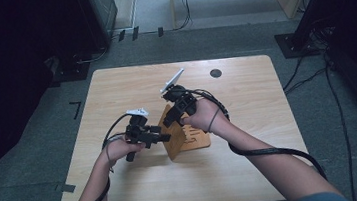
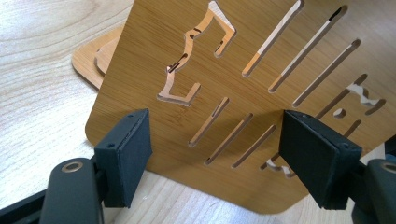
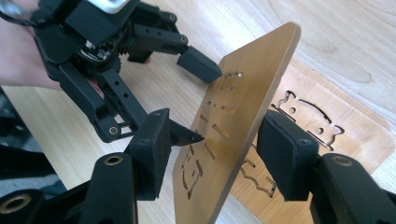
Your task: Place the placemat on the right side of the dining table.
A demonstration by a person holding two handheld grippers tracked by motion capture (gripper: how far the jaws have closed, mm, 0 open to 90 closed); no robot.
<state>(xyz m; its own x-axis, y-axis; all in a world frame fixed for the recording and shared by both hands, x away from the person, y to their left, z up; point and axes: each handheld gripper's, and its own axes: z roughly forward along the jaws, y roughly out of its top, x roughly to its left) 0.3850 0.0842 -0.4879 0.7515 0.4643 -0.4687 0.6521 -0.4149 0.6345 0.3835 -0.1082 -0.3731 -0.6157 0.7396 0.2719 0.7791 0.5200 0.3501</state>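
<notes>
A thin wooden panel (image 1: 172, 140) cut with slots and animal shapes stands on edge, tilted, at the table's middle. A second cut-out panel (image 1: 199, 139) lies flat beneath and behind it. My right gripper (image 3: 217, 156) straddles the standing panel (image 3: 247, 84) from above. Its jaws are apart: the left pad is clear of the wood and the right pad is close behind it. My left gripper (image 3: 198, 100) is open, and both its fingertips rest against the panel's face. In the left gripper view the panel (image 2: 140, 56) spans the space beyond the two spread pads.
The light wooden table (image 1: 247, 103) has a round dark cable hole (image 1: 216, 73) near its far edge. Both forearms come in from the near side, and the grippers' cables trail across the table. Dark equipment stands on the grey carpet at left and right.
</notes>
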